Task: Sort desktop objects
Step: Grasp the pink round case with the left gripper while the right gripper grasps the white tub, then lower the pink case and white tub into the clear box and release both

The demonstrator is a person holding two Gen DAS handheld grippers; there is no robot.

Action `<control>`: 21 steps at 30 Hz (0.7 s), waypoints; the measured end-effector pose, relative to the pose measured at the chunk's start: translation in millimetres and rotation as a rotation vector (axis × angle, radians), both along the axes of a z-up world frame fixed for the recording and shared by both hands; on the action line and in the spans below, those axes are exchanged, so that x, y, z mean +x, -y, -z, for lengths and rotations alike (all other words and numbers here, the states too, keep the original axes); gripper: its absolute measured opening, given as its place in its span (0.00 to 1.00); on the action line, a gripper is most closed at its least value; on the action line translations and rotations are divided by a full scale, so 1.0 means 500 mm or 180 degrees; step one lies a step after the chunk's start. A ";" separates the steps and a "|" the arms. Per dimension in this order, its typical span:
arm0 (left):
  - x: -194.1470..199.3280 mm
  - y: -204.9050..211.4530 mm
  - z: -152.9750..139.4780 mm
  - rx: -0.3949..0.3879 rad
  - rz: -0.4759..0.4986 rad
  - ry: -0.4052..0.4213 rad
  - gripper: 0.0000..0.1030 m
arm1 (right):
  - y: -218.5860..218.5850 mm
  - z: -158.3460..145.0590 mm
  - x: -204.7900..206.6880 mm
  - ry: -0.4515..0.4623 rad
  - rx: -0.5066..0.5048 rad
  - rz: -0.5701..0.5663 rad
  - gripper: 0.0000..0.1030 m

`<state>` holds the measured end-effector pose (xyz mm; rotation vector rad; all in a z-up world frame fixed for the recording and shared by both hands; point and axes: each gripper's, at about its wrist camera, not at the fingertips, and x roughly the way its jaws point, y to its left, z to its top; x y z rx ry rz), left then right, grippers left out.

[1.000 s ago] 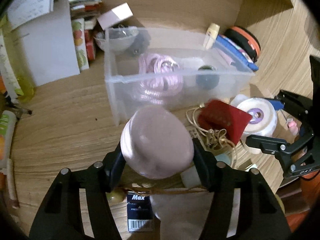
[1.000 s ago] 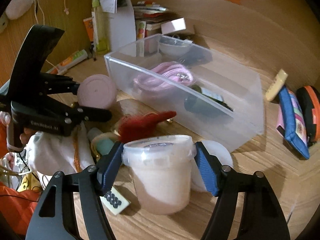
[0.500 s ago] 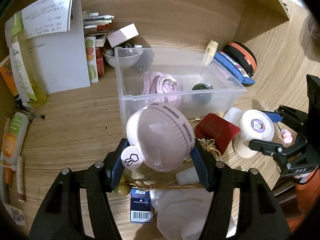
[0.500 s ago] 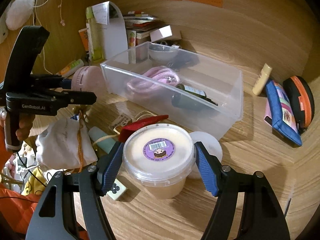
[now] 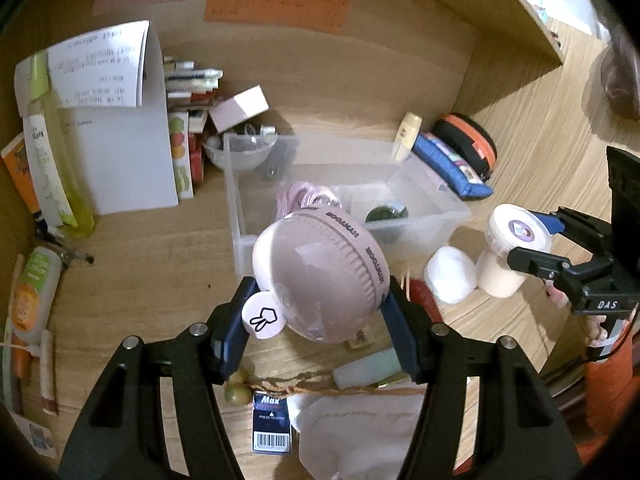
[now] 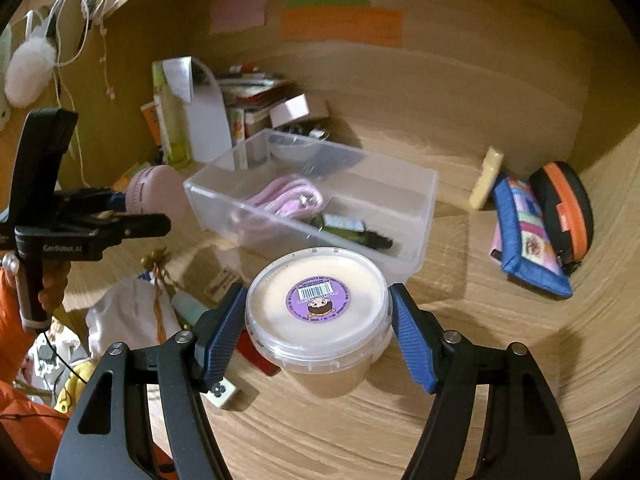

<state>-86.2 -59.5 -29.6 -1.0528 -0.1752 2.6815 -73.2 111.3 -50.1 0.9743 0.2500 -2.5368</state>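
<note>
Both held items are seen higher above the wooden desk (image 6: 480, 360) than a second ago, and more of the back wall with its coloured sticky notes (image 5: 276, 4) has come into view. A round pink case (image 5: 320, 276) is clamped between the blue pads of the left gripper (image 5: 318, 320), its jaws set about halfway apart around it; the case is carried just in front of the clear plastic bin (image 5: 340, 196) and is tilted so that its lettered rim is shown. A lidded cream tub (image 6: 318, 312), with a purple barcode sticker on top, is gripped at its rim by the right gripper (image 6: 316, 328), whose jaws are likewise held partly apart by it. The tub, no longer resting on the desk, is held clear of it, near the bin's front corner. A pink cord (image 6: 284, 200) and a dark bottle (image 6: 352, 232) are seen lying inside the bin.
</note>
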 end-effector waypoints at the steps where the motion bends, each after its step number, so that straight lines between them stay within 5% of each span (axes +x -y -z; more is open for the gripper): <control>1: -0.001 0.001 -0.005 0.0009 0.0009 -0.0027 0.59 | -0.003 -0.006 -0.001 -0.0022 -0.0007 0.0015 0.66; 21: -0.097 0.025 -0.042 0.0097 -0.0031 -0.0191 0.59 | -0.024 -0.056 -0.108 -0.0126 -0.0231 0.0095 0.66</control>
